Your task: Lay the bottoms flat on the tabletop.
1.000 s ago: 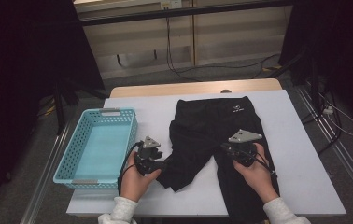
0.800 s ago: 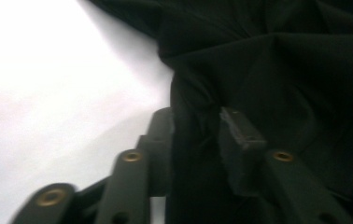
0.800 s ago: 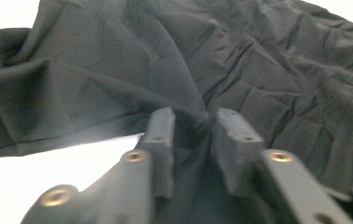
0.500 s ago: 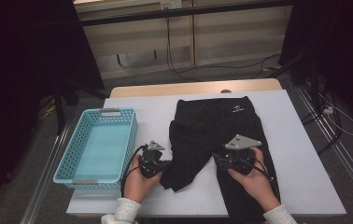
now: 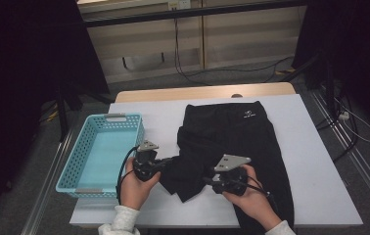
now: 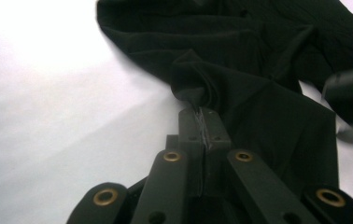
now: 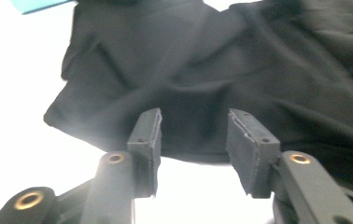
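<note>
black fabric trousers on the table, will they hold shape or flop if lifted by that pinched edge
Probably flop: the black fabric trousers already bunch into soft folds where the left gripper is shut on them. Likely light, since a small pinch gathers them. The hanging leg may drag across the white table.

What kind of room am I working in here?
Probably a recording workshop or lab rather than a home: a plain white table on a metal frame, dark curtains at both sides, loose cables on the grey floor. On the table lie black trousers and a blue basket.
</note>
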`<state>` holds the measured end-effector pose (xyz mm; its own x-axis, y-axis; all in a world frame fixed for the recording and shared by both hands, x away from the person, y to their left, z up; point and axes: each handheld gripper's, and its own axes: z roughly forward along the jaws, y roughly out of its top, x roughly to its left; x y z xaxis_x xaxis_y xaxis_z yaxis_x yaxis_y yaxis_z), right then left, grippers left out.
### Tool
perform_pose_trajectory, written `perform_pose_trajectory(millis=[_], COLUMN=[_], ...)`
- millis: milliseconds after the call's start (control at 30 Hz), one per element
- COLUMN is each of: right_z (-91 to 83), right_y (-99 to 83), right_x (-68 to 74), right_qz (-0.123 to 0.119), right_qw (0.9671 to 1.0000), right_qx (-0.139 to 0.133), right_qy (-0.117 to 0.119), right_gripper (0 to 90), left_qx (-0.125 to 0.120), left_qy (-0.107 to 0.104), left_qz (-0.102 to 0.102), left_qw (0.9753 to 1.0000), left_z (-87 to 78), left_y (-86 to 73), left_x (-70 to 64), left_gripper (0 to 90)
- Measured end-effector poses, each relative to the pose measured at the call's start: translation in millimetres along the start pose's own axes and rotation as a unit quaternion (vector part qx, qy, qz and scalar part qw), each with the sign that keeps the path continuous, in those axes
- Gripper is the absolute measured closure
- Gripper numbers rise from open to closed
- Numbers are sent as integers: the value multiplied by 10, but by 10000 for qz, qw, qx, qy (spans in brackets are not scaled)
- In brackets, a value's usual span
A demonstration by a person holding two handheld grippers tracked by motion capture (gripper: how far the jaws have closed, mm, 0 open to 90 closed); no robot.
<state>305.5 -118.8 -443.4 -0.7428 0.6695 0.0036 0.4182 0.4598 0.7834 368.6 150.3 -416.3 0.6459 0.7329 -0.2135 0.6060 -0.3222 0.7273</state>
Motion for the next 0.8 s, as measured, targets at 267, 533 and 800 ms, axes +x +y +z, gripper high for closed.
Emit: perform_pose_trajectory(millis=[267,533,800], right_z=[265,293,-29], right_y=[18,20,-62], right_x=[126,50,-139], right_qz=[-161,-65,11], right_qw=[9994,9994,9992], right_qx=[280,279,261], right_qy=[116,191,294], right_gripper=[547,893,895], left_qx=[129,294,421], left_qy=[158,151,-225], left_qz=[-120,-164,-283], left_qw=[9997,9993,9985], left_z=[-25,-30,3], left_y=[-52,-65,-50], left_x=[66,59,-63], left_gripper=[889,889,889])
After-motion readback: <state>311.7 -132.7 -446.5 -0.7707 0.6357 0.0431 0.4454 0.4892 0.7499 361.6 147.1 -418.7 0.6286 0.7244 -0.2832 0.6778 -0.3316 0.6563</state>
